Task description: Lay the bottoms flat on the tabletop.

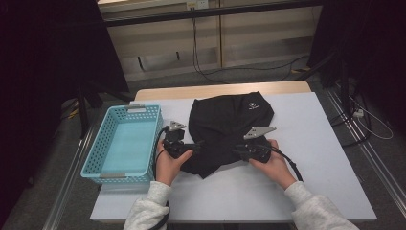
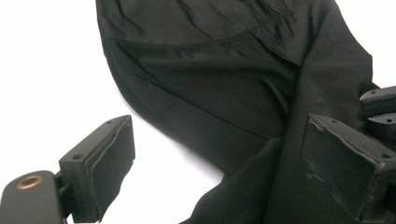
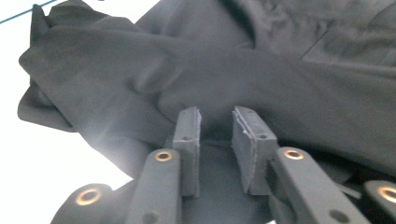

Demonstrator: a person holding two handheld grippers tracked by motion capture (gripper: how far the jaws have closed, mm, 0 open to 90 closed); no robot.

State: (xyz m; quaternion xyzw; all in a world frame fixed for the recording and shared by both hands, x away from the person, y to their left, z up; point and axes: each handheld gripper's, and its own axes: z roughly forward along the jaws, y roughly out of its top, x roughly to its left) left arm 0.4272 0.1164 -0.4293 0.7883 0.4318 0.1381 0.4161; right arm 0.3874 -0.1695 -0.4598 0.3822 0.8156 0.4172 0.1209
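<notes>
Black garment lies bunched mid-table on the white sheet, just right of the turquoise basket, which holds nothing yet. Left gripper sits at the cloth's left edge, jaws spread wide, nothing pinched. Right gripper has narrowed onto a fold at the near right edge, though a gap shows between the pads. Folding looks barely started; basket step remains.

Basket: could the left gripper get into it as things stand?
Probably yes. The basket lies beside the left gripper, top uncovered and nothing between them; its fingers stand wide open, gripping none of the black garment.
</notes>
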